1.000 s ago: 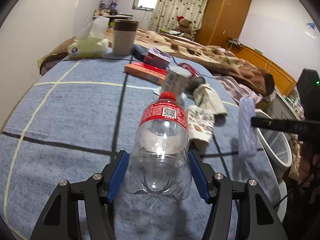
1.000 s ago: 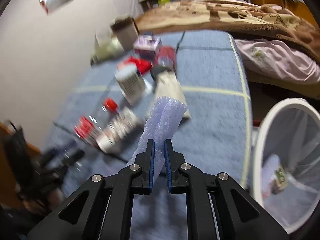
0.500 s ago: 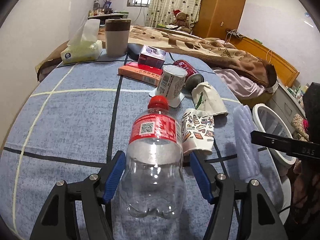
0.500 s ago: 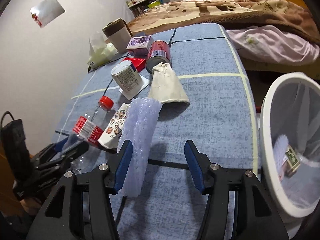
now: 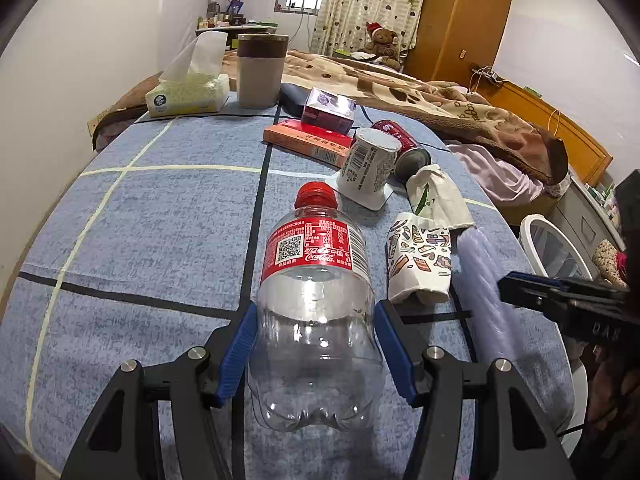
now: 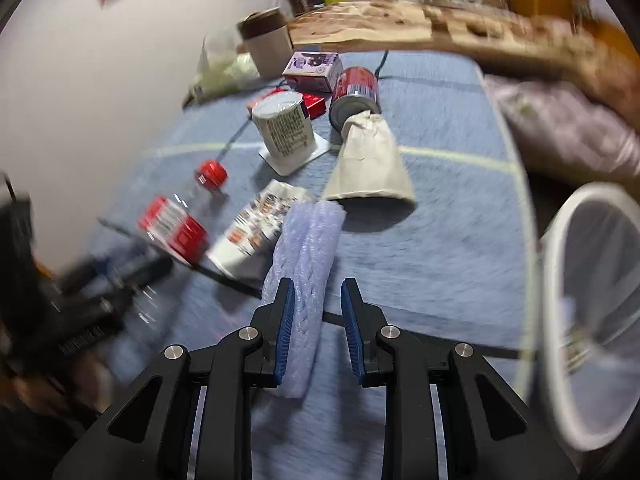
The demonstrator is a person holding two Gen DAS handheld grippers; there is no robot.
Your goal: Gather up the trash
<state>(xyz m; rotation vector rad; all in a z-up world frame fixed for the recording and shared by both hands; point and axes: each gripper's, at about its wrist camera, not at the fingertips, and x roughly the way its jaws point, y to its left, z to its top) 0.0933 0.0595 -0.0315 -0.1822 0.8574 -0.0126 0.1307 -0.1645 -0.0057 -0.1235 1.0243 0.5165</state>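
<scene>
Low in the left wrist view, the left gripper (image 5: 314, 350) has its blue pads (image 5: 239, 350) pressed against both sides of a clear bottle (image 5: 314, 312) with a red cap and label, clamped on its lower body; the bottle fills the centre of the frame above the blue cloth (image 5: 152, 216). Right of it lie a patterned cup (image 5: 420, 262), a white cup (image 5: 436, 200), a can (image 5: 400, 146) and an upturned tub (image 5: 370, 164), with a foam roll (image 5: 486, 280) at the right edge. In the blurred right wrist view, the right gripper (image 6: 318, 334) stands parted: the foam roll (image 6: 306, 260) touches the left pad (image 6: 285, 336) with a gap to the other, at lower centre. A white bin (image 6: 560, 320) sits at the right edge, off the cloth.
</scene>
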